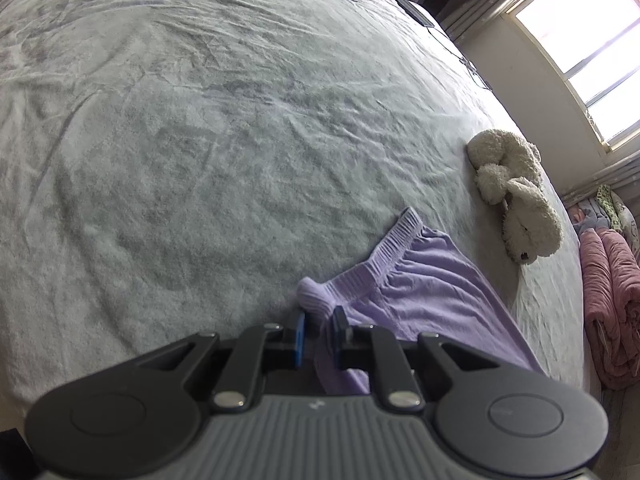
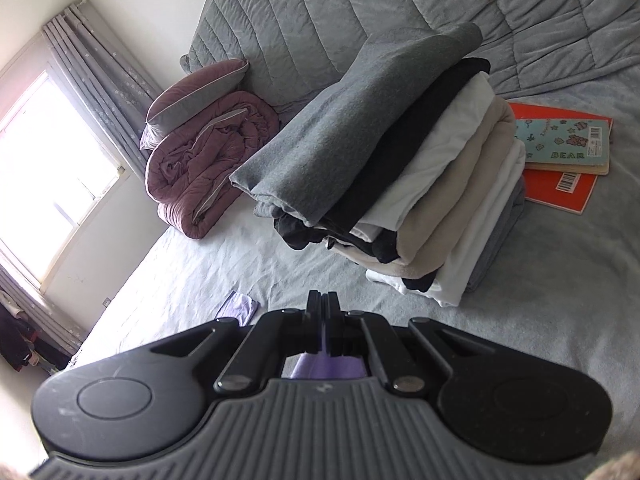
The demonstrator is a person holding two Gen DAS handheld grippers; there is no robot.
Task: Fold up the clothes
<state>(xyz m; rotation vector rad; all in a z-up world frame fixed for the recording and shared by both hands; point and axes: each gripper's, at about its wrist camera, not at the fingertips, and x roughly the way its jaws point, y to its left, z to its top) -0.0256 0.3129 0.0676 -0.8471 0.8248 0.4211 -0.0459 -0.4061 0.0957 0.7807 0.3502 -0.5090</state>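
Soft ribbed lilac knit pants point(image 1: 420, 280) lie on the bed's point(image 1: 200, 140) fuzzy grey fleece, by a shaggy plush toy point(image 1: 516, 200) and matt black plastic claws point(image 1: 320, 328).

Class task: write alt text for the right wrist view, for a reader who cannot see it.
The right tongs are shut on a lilac cotton garment above a pale grey bedsheet. Ahead leans a tall stack of folded clothes, topped by grey fleece, with orange-covered books beside it.
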